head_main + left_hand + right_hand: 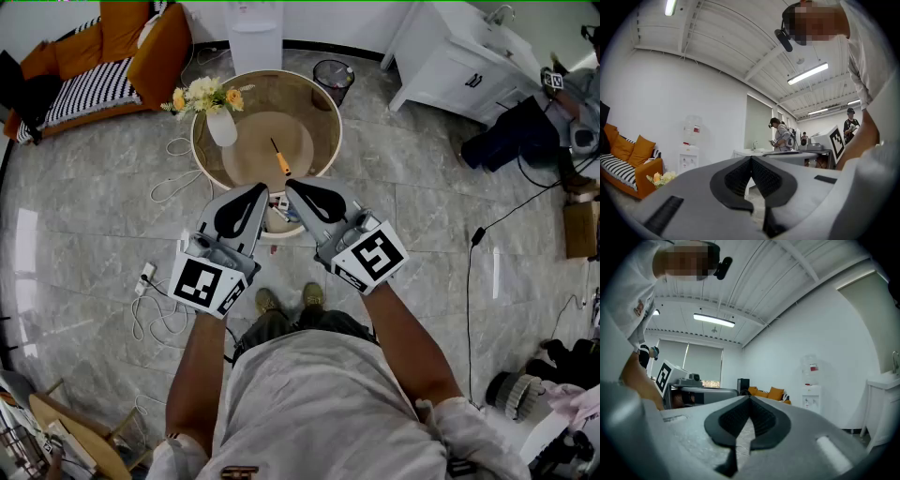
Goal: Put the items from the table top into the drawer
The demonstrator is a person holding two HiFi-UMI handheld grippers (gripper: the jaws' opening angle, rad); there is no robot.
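Sofa [103, 56] sits well left of the tabletop, not in play. The tabletop [323, 112] is round and dead ahead of the person.

On the tabletop's left part there's a vase of flowers [220, 127], upright. Reads as decor, probably not the first pick.

Left hand-held gripper [262, 190] is level over the tabletop's near edge. Jaws are clenched tip to tip, and its own view shows nothing between them.

Screwdriver [280, 157], orange handle, lies flat near the tabletop's middle, just beyond both gripper tips, handle end toward the person. It's the obvious task item, untouched and not yet in the drawer.

Right hand-held gripper [292, 186] mirrors the left: level over the near edge, jaws clenched, empty. Both tips angle inward and sit close together, so this looks like a neutral ready pose, not a reach.

I take the drawer to sit under the tabletop's near edge. The grippers cover that spot and only small bits peek out between them, so I can't tell if it's open.

My read: task is at the very start. Next move needs the jaws opened, then either a drawer pull or the screwdriver pick. With a thin handle lying flat it needs a low approach, and it could roll.

Bin [333, 80] is just beyond the tabletop's right rim and a white cabinet [450, 66] is farther right. Both irrelevant.
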